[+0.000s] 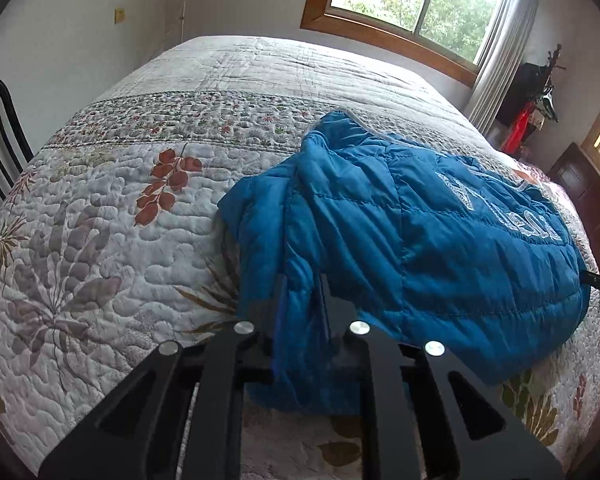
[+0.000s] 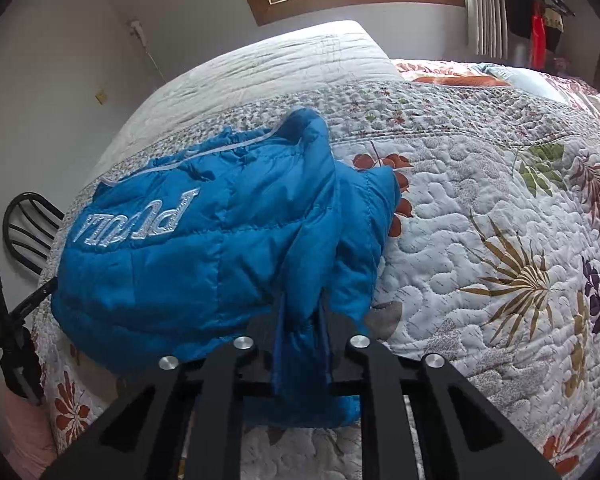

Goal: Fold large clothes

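Left wrist view: my left gripper (image 1: 302,312) has its jaws clamped on a fold of the blue puffer jacket (image 1: 420,232), pinched at its near edge. From these jaws the jacket's bulk spreads ahead and to the right across the quilted bed (image 1: 100,240), the white lettering (image 1: 500,208) lying farthest right. Its long axis runs sideways, toward my other hand.

Right wrist view: my right gripper (image 2: 302,320) is likewise clamped on a bunched blue fold at the near edge. Here the jacket (image 2: 180,264) spreads ahead and to the left, lettering (image 2: 140,216) far left. I judge the 2 grips sit at opposite ends of 1 edge, equally near, so the coming fold carries that edge away from me, over the bulk.
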Action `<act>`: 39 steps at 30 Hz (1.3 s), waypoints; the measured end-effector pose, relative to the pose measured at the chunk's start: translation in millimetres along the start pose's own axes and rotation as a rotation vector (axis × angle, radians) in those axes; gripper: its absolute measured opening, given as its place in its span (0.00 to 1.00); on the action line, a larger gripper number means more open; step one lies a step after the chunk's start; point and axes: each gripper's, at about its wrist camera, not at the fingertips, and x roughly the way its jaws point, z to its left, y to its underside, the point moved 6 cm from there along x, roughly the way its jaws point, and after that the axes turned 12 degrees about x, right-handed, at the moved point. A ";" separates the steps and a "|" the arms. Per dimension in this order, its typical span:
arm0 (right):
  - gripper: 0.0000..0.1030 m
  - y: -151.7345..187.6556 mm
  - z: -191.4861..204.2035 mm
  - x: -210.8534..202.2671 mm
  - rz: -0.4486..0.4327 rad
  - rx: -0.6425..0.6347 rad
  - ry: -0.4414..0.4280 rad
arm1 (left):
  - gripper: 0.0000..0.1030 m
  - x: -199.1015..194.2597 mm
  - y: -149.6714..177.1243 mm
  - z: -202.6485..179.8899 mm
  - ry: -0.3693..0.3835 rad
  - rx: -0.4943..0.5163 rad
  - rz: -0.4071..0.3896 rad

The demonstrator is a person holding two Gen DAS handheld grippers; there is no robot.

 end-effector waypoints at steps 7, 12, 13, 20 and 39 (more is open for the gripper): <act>0.09 2.8 -11.5 12.2 0.038 0.054 -0.006 | 0.07 11.4 7.6 5.9 0.028 -0.004 0.002; 0.11 19.3 -13.6 35.9 0.062 0.037 0.045 | 0.11 26.9 16.4 0.0 0.002 0.058 -0.008; 0.11 21.8 -10.9 36.7 0.052 0.020 0.072 | 0.11 27.0 16.3 -1.0 -0.008 0.067 -0.008; 0.19 17.0 -3.3 -1.7 -0.076 0.049 0.140 | 0.10 1.9 3.5 0.6 -0.038 0.023 -0.023; 0.14 51.3 82.4 43.0 -0.008 -0.107 0.047 | 0.32 17.2 -1.0 -108.8 0.048 0.138 -0.039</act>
